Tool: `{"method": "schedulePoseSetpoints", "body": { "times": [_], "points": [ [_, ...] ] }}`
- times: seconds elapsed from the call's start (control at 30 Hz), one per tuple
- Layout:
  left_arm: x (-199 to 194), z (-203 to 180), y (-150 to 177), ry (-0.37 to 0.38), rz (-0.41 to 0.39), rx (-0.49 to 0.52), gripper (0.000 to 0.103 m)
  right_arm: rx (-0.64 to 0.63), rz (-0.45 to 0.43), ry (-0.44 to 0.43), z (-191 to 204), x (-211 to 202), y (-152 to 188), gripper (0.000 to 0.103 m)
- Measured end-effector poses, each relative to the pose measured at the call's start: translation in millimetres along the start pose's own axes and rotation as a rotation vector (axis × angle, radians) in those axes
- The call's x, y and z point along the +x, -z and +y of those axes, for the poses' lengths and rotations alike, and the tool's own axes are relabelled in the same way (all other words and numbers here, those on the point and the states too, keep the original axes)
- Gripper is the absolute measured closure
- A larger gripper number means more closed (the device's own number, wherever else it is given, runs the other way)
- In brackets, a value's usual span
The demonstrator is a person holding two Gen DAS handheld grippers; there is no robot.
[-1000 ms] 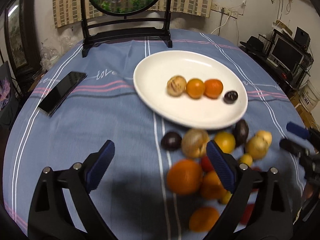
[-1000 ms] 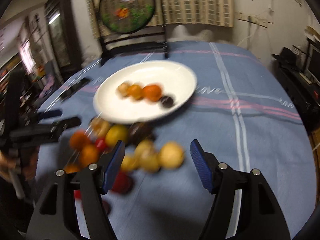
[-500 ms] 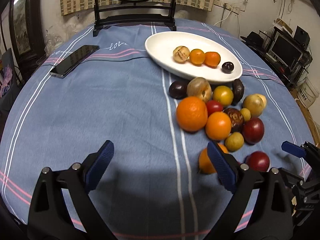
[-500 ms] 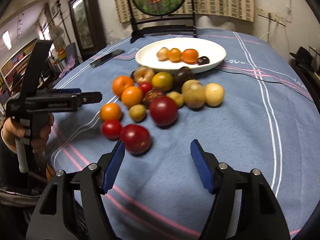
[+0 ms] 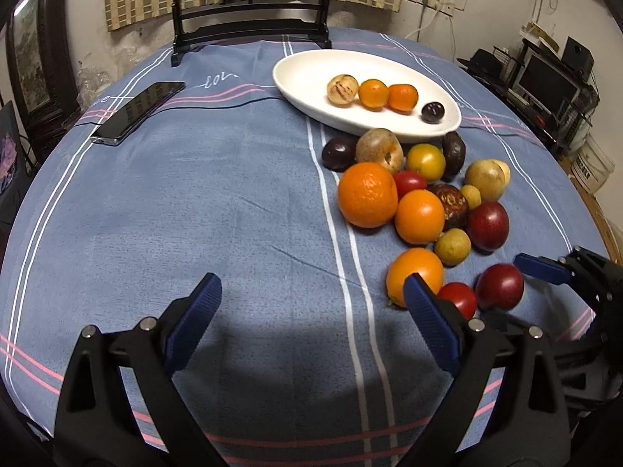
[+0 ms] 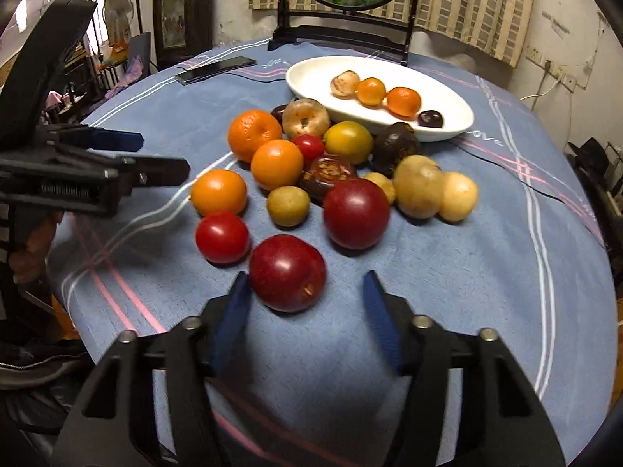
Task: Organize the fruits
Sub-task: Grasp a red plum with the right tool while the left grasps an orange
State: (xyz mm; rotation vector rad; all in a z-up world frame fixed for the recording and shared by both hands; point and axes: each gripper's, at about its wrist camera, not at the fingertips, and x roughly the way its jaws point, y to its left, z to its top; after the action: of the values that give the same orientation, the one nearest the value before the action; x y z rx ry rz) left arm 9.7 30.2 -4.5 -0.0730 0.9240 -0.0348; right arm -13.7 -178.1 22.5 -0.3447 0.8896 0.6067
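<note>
A white oval plate [image 5: 303, 78] [image 6: 311, 74] holds a pale fruit, two small oranges and a dark plum. In front of it, several oranges, tomatoes, plums and yellow fruits lie loose on the blue cloth. My right gripper [image 6: 305, 295] straddles the nearest dark red plum [image 6: 287, 272] [image 5: 499, 286]. Its jaws are closing; the left pad sits at the plum's edge and the right pad [image 6: 375, 299] stands off it. My left gripper [image 5: 311, 303] is open over bare cloth with nothing between its fingers, an orange [image 5: 414, 272] just behind its right finger.
A black phone [image 5: 136, 111] lies on the cloth at far left. A round screen on a black stand [image 5: 253, 35] stands at the table's back edge. A person's hand [image 6: 35, 241] holds the left gripper [image 6: 155, 155]. Shelves with a monitor [image 5: 545, 81] stand to the right.
Both grippers drew back from the plate toward the table's near side. The right gripper then came onto the nearest dark red plum and its jaws narrowed. The left gripper has since stayed still.
</note>
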Motion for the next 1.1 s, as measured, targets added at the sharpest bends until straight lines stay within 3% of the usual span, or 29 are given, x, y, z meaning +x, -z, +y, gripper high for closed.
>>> {"method": "schedulePoseSetpoints", "body": {
  "times": [0.07, 0.4, 0.53, 0.83, 0.9, 1.07, 1.1],
  "points": [
    [2, -3, 1, 0.003, 0.011, 0.017, 0.007, -0.015, -0.002, -0.024, 3, 2, -3, 0.063],
    [1, -12, 13, 0.034, 0.037, 0.095, 0.007, 0.058, -0.034, -0.066, -20, -9, 7, 0.063],
    [15, -21, 15, -0.016, 0.077, 0.133, 0.007, 0.085, -0.045, -0.057, -29, -19, 14, 0.063],
    [28, -44, 5, -0.013, 0.037, 0.223, 0.01, 0.111, -0.061, -0.077, -34, -23, 17, 0.063],
    [29, -50, 1, 0.011, 0.029, 0.24, 0.019, 0.114, -0.063, -0.078, -34, -23, 17, 0.063],
    [30, -62, 0, 0.093, 0.011, 0.262, 0.066, 0.124, -0.071, -0.076, -38, -24, 17, 0.063],
    [29, -64, 1, 0.091, 0.007, 0.27, 0.066, 0.126, -0.072, -0.075, -39, -25, 17, 0.063]
  ]
}}
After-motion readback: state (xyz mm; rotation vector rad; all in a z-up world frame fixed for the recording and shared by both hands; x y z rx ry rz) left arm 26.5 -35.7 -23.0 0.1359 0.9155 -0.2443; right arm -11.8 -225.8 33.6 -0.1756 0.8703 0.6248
